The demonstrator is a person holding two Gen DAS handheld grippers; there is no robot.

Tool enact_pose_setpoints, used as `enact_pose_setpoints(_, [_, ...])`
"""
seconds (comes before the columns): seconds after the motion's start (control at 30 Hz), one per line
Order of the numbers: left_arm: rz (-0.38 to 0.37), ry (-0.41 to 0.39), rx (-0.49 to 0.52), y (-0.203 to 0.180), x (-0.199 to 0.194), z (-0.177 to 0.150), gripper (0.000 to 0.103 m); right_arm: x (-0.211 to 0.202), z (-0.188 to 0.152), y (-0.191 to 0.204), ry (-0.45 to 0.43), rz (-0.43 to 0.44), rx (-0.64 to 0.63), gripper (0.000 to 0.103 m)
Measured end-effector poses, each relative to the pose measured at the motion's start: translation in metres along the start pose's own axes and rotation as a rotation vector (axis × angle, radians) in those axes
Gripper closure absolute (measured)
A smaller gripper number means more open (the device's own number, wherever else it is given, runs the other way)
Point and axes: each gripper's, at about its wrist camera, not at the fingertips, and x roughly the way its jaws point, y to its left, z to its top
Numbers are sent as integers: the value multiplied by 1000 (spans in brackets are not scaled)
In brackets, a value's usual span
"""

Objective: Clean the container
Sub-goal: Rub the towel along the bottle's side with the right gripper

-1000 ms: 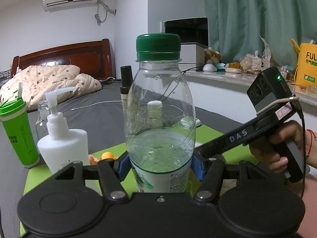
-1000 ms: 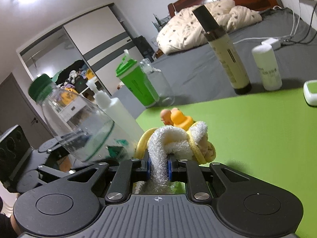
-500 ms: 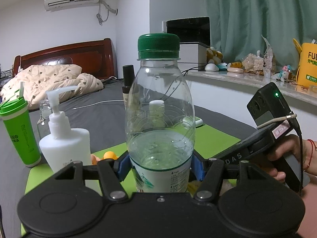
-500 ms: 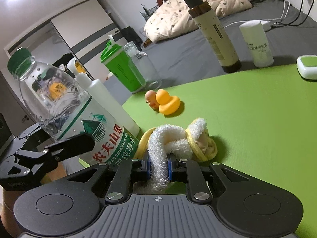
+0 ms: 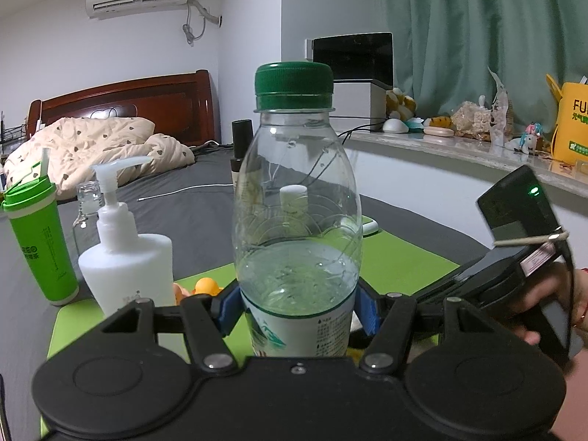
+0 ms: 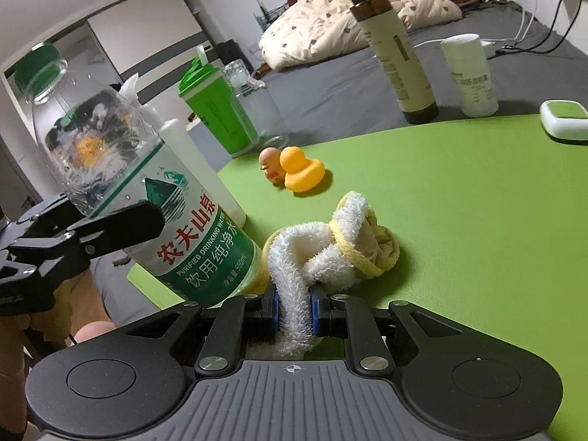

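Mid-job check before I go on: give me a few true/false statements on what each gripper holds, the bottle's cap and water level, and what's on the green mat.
1. The left gripper is shut on the water bottle. True.
2. The bottle's green cap is off. False: it sits on the neck.
3. The right gripper is shut on the white and yellow cloth. True.
4. The bottle is full to the top. False: water fills only the lower part.
5. A yellow rubber duck sits on the green mat. True.
6. The pump bottle lies on its side. False: it stands upright.
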Motion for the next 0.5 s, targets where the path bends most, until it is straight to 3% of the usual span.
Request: enact_pose_setpoints(0.5, [27, 5, -11, -6, 2, 0, 43, -74, 17, 47, -228, 11, -71, 87])
